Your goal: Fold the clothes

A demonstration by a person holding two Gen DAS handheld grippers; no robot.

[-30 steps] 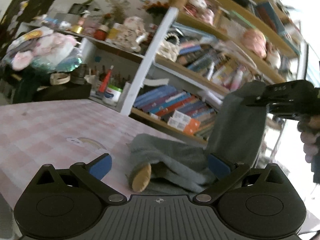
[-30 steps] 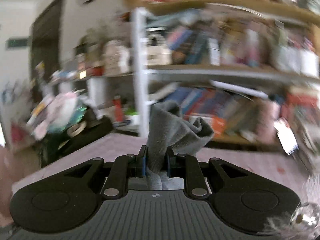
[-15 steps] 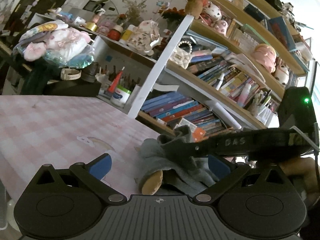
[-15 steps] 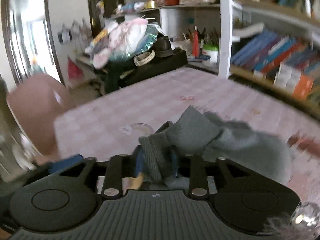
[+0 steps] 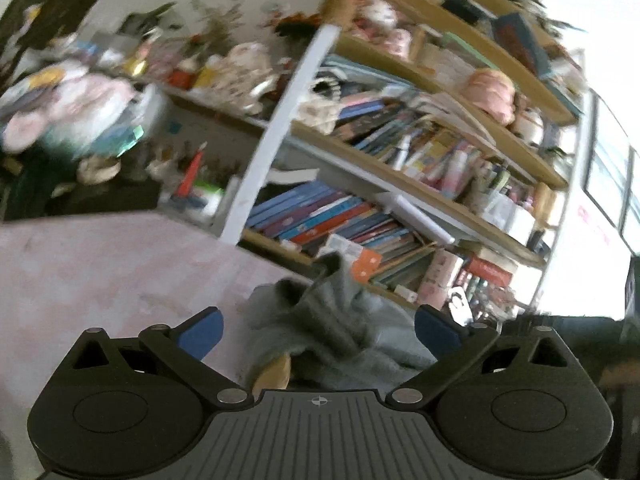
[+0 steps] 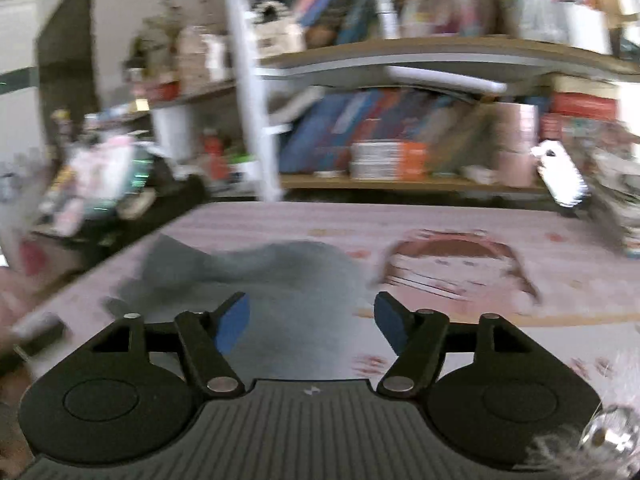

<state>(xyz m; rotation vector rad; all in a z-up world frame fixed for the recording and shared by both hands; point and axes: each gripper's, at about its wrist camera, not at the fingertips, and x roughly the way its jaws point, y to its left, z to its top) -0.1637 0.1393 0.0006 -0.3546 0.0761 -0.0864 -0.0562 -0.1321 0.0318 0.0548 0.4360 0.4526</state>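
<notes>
A grey knitted garment (image 5: 340,332) lies crumpled on the pink checked tablecloth (image 5: 100,272), with a tan patch (image 5: 274,372) showing at its near edge. My left gripper (image 5: 318,330) stands open just in front of it, the blue pads apart and touching no cloth. In the right wrist view the same grey garment (image 6: 280,280) lies flat on the table. My right gripper (image 6: 312,320) hangs over it, its jaws opening, and the pads press on nothing.
A wooden bookshelf (image 5: 420,184) packed with books and toys stands behind the table. A white upright post (image 6: 252,92) rises at the table's far edge. A dark side table with plush toys (image 5: 68,112) stands at the left. A printed cartoon face (image 6: 456,264) marks the cloth at right.
My right gripper let go of the grey garment, which dropped from hanging upright to lying on the table. The right gripper came down and has left the left wrist view. My left gripper stayed open.
</notes>
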